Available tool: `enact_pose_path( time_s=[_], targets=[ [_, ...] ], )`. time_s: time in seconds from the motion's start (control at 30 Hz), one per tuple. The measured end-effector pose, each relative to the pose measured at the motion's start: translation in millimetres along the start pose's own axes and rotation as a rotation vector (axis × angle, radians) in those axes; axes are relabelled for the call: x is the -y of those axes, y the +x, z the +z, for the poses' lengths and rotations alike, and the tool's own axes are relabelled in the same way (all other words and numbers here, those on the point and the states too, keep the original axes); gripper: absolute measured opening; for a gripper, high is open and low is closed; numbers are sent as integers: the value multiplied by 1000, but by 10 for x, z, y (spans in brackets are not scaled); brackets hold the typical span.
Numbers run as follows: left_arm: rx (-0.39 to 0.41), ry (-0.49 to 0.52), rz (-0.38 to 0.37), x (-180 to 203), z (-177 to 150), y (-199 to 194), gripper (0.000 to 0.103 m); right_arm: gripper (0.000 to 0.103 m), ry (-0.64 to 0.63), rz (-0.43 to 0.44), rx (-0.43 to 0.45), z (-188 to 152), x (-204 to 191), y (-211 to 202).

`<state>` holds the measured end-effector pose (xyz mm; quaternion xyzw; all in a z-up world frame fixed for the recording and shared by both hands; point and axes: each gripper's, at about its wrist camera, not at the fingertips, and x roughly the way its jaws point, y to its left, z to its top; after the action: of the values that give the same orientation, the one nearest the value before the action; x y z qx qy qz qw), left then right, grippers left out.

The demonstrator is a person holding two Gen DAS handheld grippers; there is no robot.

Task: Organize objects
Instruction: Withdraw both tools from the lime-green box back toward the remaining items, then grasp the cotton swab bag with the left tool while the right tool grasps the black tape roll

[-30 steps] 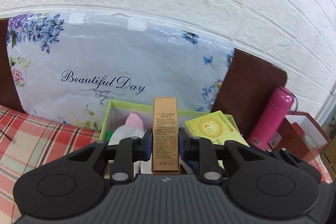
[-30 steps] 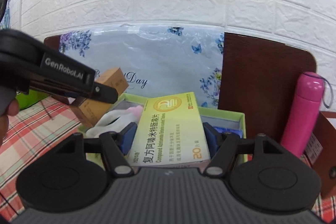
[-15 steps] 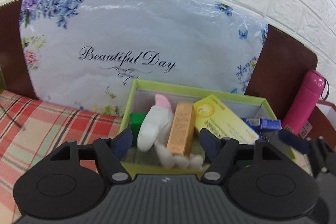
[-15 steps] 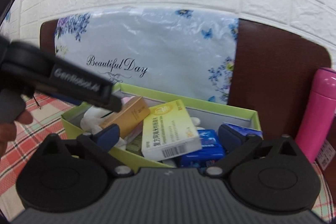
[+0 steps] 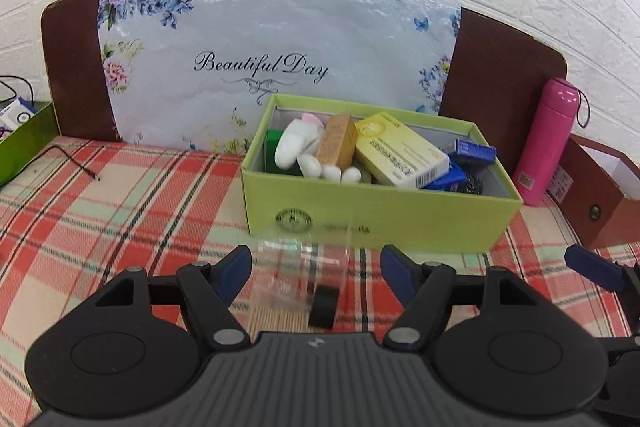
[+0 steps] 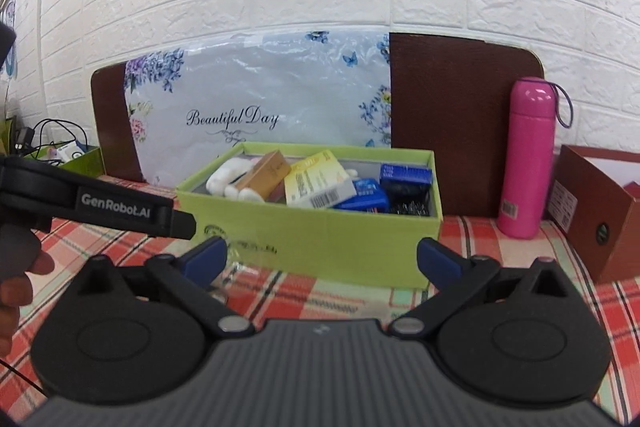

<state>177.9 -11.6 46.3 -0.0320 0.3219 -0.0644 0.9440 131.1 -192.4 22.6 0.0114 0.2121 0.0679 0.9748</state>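
A lime-green box (image 5: 380, 223) stands on the plaid cloth. In it lie a white plush toy (image 5: 294, 147), a tan carton (image 5: 336, 147), a yellow medicine box (image 5: 400, 155) and blue packets (image 5: 474, 151). My left gripper (image 5: 316, 269) is open, low over the cloth in front of the box. A clear plastic packet (image 5: 300, 267) with a small black piece lies on the cloth between its fingers, untouched. My right gripper (image 6: 322, 259) is open wide and holds nothing, facing the box (image 6: 320, 243) from the front. One left finger (image 6: 176, 223) crosses that view at the left.
A pink flask (image 5: 552, 139) and a brown carton (image 5: 600, 203) stand right of the box. A floral plastic bag (image 5: 280, 67) leans on a brown board behind it. A second green box (image 5: 24, 143) and a black cable (image 5: 76, 159) are at the far left.
The left gripper let go of the tan carton and the right let go of the yellow box; both now lie in the green box. Both grippers opened and drew back and down.
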Motion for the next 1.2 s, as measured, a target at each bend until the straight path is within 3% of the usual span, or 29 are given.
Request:
enact_pose_path(
  time_s=[0.2,0.37,0.5,0.67,0.7,0.73,0.77,0.83,0.9,1.07,1.13,1.17,1.2],
  targets=[
    [-25,-37,-18,-148,-353,-133,74,103,56,0,-31,-244,40,-276],
    [-94,-83,13,-375,-687,11,74,103,121,-11,-100,-551,109,-386],
    [-113,-84,10,-381,-669,272,75,103,175,-17,-157,-695,133,-380],
    [-141,-71,23,-364,-643,536,74,103,153,-20,-170,-721,90,-368],
    [-130,-46,15,-349,-655,521,60,103,144,-22,-175,-712,76,-336],
    [-131,-18,2,-330,-663,496,39,103,137,-25,-183,-704,59,-295],
    [-135,-5,-16,-319,-671,462,33,101,134,-28,-194,-696,44,-243],
    [-157,-17,-41,-318,-700,391,25,97,142,-37,-214,-682,20,-97],
    [-160,-21,-50,-302,-761,305,24,88,155,-41,-242,-661,-6,93],
    [-159,-24,-75,-257,-902,161,23,83,140,-51,-271,-599,-139,522],
    [-156,-10,-76,-246,-920,146,23,69,117,-47,-293,-614,-174,641],
    [-156,-5,-79,-248,-922,145,23,49,108,-52,-301,-629,-173,664],
    [-159,-4,-83,-262,-915,149,23,39,90,-63,-286,-644,-168,626]
  ],
)
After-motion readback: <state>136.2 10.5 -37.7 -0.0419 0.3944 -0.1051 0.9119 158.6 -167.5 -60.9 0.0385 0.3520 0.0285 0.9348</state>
